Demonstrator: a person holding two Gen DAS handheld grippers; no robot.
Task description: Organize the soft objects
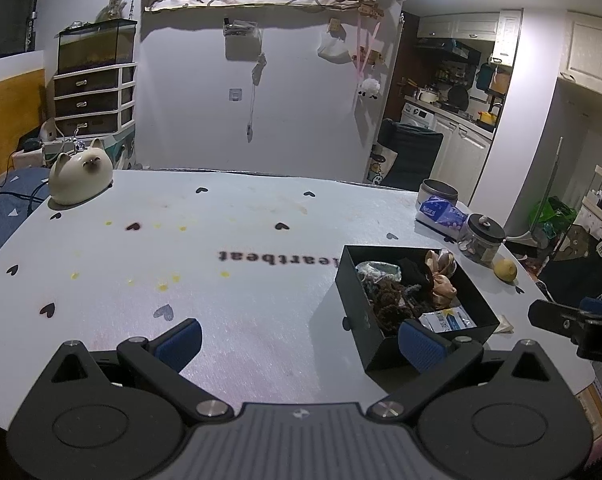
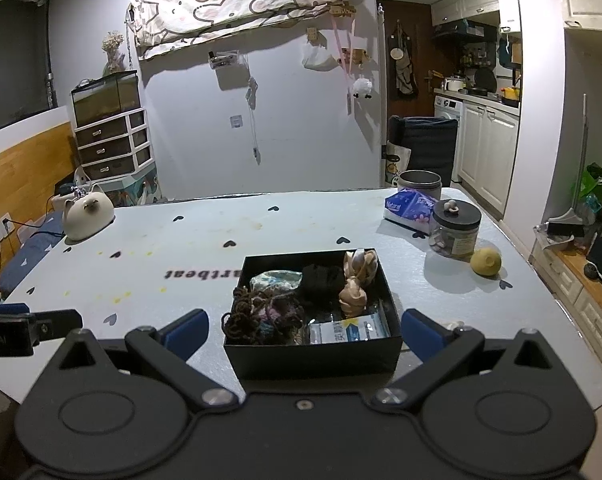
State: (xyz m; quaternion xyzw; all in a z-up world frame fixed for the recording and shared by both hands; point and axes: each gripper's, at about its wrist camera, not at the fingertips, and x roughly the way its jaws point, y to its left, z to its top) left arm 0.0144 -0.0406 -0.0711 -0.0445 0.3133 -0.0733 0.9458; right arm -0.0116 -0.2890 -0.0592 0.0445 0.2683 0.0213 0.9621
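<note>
The tablecloth [image 1: 181,248] carries the printed word "heartbeat", upside down and partly hidden behind the black box [image 2: 313,344]. Beyond the box, the blue tissue pack [image 2: 411,206] reads "Natura". Left of the box, the left gripper's [image 2: 29,330] body shows "botAI", its start cut off

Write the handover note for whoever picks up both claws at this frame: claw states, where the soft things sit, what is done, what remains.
Left claw: open, empty, low over the pale heart-print tablecloth.
Right claw: open, empty, facing the black rectangular cardboard box.
In the box: brown yarn scrunchie, black fabric scrunchie, beige satin bow scrunchie, pale blue patterned cloth piece, blue-white packet.
Done: the soft items seen are boxed.
Left: apparently little; none visibly loose on the table.
</note>
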